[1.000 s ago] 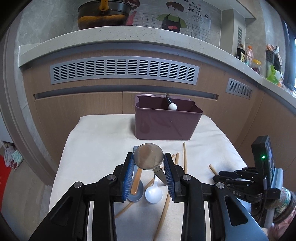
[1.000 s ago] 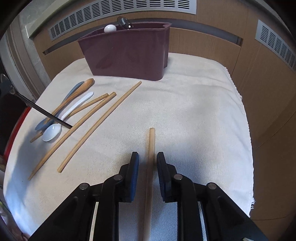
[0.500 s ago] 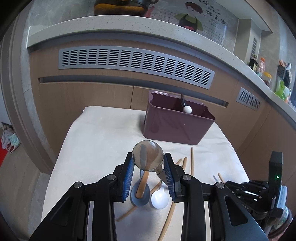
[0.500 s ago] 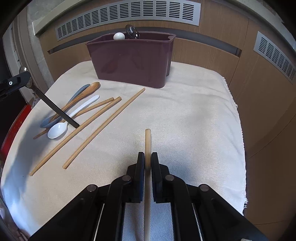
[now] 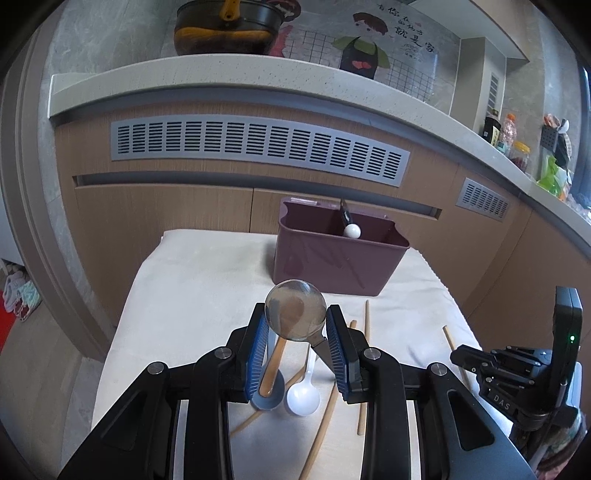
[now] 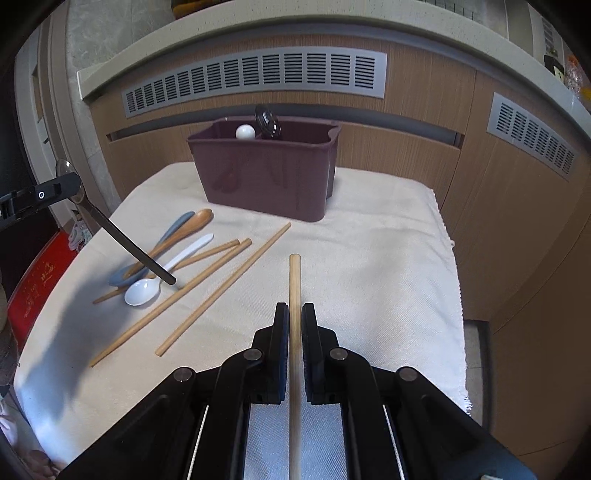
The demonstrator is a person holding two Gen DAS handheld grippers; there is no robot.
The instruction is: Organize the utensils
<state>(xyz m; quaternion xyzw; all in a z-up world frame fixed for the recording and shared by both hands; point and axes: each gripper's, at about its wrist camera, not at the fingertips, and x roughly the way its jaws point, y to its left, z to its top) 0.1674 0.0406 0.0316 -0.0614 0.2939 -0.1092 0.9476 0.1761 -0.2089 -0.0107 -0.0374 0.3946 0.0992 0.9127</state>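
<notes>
A white cloth (image 6: pixel 369 229) covered the table by wooden cupboards, the bin (image 6: pixel 266 173) sat far back, the left gripper (image 5: pixel 295 325) clamped a metal spoon (image 5: pixel 295 314), and the right gripper (image 6: pixel 294 325) squeezed a chopstick (image 6: pixel 294 284).

Wooden chopstick (image 6: pixel 294 280) clamped; metal spoon (image 5: pixel 295 314) held aloft.

A home kitchen: a stone countertop (image 5: pixel 236 92) on wood-fronted cabinets (image 5: pixel 166 206) bears a cooking pot (image 5: pixel 229 29) at far left and condiment bottles (image 5: pixel 506 133) at far right.
</notes>
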